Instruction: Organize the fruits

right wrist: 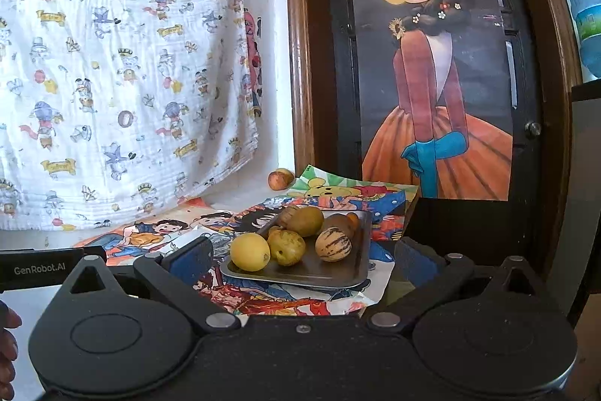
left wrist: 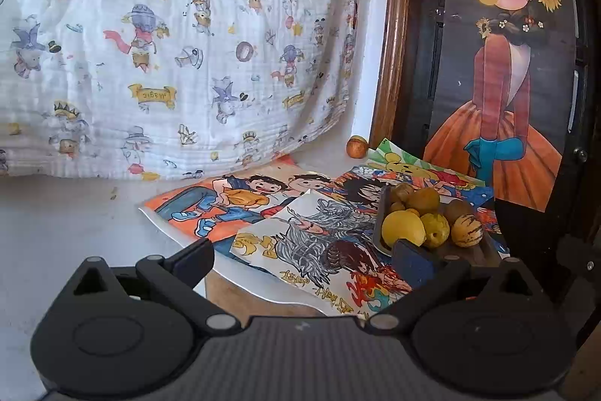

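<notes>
In the right wrist view a shallow rectangular metal tray [right wrist: 349,279] sits at the centre of the frame on overlapping colourful cartoon drawings on paper [right wrist: 326,305], which cover the pale counter [right wrist: 37,295]. On the tray a round yellow lemon [right wrist: 249,251] lies at the front left corner, touching a yellow-green blemished round fruit [right wrist: 286,247] just to its right; a tan striped round fruit [right wrist: 333,244] sits further right, a little apart, and several brown-green kiwi-like fruits [right wrist: 306,220] crowd the back of the tray. A single reddish-brown round fruit [right wrist: 280,179] rests alone on the counter behind the papers, above and left of the tray, near the foot of the wooden door frame [right wrist: 298,62]. The right hand-held gripper [right wrist: 304,260] fills the bottom of this frame, its blue-padded fingers spread wide on either side of the tray and holding nothing. In the left wrist view the tray's rim [left wrist: 379,243] appears at the lower right with the same fruits, and the left hand-held gripper [left wrist: 304,260] is likewise wide apart and holds nothing; its right finger stands in front of the tray's near corner, though I cannot tell whether they touch. A white cartoon-printed cloth [left wrist: 169,44] hangs across the upper left of both frames, and a poster of a girl in an orange dress blowing a bubble [right wrist: 435,81] covers the dark door at the upper right.
</notes>
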The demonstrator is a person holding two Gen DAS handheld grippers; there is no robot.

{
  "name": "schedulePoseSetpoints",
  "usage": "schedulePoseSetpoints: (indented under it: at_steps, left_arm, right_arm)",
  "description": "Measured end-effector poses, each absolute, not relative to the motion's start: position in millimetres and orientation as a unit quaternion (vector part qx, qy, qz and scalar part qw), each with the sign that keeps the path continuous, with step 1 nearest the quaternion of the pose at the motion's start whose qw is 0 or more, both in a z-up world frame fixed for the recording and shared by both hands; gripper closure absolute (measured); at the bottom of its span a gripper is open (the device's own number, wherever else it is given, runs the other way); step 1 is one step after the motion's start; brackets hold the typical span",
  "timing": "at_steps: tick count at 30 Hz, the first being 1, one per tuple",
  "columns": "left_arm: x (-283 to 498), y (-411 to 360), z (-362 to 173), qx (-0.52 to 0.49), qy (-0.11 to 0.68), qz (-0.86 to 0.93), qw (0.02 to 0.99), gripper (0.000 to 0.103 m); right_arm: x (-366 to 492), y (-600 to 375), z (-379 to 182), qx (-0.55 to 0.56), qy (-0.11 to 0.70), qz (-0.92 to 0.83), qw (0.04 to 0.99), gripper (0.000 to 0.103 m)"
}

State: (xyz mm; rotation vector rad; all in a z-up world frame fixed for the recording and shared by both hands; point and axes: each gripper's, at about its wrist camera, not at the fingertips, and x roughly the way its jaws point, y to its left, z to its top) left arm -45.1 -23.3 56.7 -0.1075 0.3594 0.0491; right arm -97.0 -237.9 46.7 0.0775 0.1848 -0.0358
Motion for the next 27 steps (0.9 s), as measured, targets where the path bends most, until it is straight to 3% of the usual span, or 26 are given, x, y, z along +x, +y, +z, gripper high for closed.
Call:
schedulePoseSetpoints:
  at_steps: [27]
  left_arm:
    - [-35,-10,19,-0.058,0.172,0.005,0.983,0.000]
  right_arm:
    - [-66,-217,11,0.012,0.073,-0.004,0.997,0.001]
